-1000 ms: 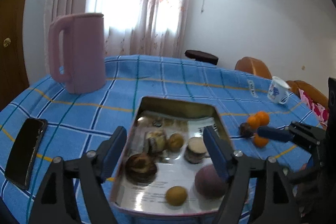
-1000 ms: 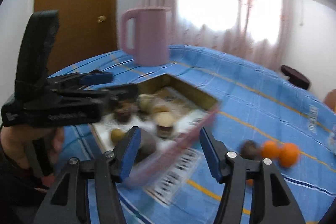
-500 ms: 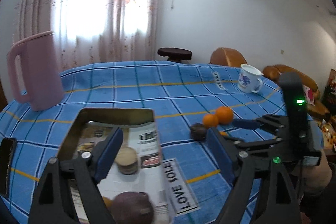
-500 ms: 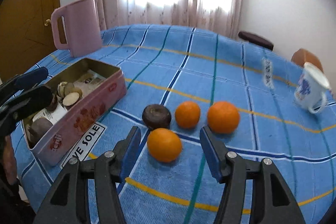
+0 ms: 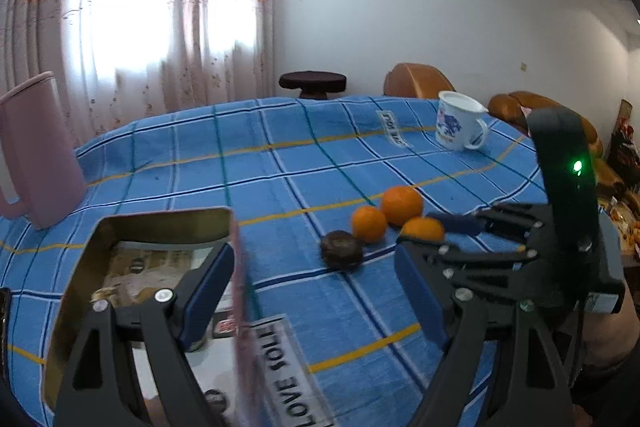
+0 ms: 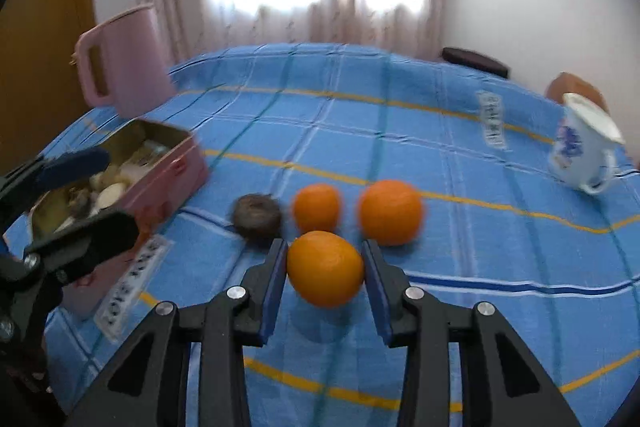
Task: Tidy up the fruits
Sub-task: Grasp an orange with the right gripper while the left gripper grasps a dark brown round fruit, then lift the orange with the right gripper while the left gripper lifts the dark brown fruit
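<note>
R gripper point(image 6: 325, 269) now brought around nearest orange point(image 6: 325, 269), jaws closed on it vs 0.5 s ago; L gripper point(image 5: 316, 291) held open by tin point(image 5: 80, 267). Pick underway.

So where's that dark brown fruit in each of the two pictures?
Left wrist view: the dark fruit lies just right of centre, left of the three oranges, between the open left gripper's fingers.
Right wrist view: it lies left of centre, beside the left finger.
Shared landmark: the pink tin, left of the fruit in both.
</note>
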`<state>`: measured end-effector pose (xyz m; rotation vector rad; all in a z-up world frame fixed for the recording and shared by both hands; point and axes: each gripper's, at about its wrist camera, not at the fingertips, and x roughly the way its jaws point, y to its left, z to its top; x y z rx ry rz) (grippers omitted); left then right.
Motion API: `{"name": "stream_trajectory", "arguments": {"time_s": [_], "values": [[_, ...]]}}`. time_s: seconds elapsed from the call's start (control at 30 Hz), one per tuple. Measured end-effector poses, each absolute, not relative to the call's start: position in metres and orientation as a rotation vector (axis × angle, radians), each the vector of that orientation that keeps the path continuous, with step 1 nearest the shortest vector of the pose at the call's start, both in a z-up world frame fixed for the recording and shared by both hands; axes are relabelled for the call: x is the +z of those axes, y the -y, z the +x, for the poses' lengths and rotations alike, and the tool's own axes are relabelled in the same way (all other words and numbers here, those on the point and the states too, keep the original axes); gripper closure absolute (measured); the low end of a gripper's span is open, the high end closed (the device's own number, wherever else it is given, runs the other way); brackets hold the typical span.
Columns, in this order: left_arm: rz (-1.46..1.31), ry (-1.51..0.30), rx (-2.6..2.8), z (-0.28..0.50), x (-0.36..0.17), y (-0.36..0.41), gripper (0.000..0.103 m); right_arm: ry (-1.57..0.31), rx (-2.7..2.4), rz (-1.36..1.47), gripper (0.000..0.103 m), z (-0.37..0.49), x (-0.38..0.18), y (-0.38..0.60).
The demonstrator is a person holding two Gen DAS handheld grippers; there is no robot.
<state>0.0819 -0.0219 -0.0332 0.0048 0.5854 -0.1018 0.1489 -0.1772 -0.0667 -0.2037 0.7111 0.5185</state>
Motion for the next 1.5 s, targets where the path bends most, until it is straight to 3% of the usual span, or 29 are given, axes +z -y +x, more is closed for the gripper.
{"name": "stream_trajectory", "arguments": {"time_s": [0.27,0.33,0.5,0.57,0.77,1.0,1.5], "values": [[0.039,-0.682,-0.113,0.121,-0.046,0.051,0.029,-0.671,0.442,-0.171,0.063,0.159,-0.060,0.208],[0.043,-0.716,-0.117,0.131,-0.052,0.055,0.039,-0.663,0.445,-0.163,0.063,0.159,-0.059,0.210],[0.039,-0.788,-0.108,0.150,-0.067,0.059,0.041,-0.657,0.461,-0.139,0.063,0.160,-0.058,0.214],[0.029,-0.818,-0.102,0.157,-0.073,0.058,0.049,-0.654,0.465,-0.136,0.063,0.159,-0.057,0.214],[0.018,-0.851,-0.092,0.166,-0.077,0.058,0.049,-0.660,0.476,-0.145,0.063,0.158,-0.059,0.212],[-0.024,-0.879,-0.095,0.171,-0.081,0.049,0.063,-0.669,0.480,-0.155,0.063,0.158,-0.060,0.210],[-0.040,-0.747,-0.130,0.145,-0.064,0.044,0.063,-0.604,0.510,-0.117,0.063,0.149,-0.051,0.218]]}}
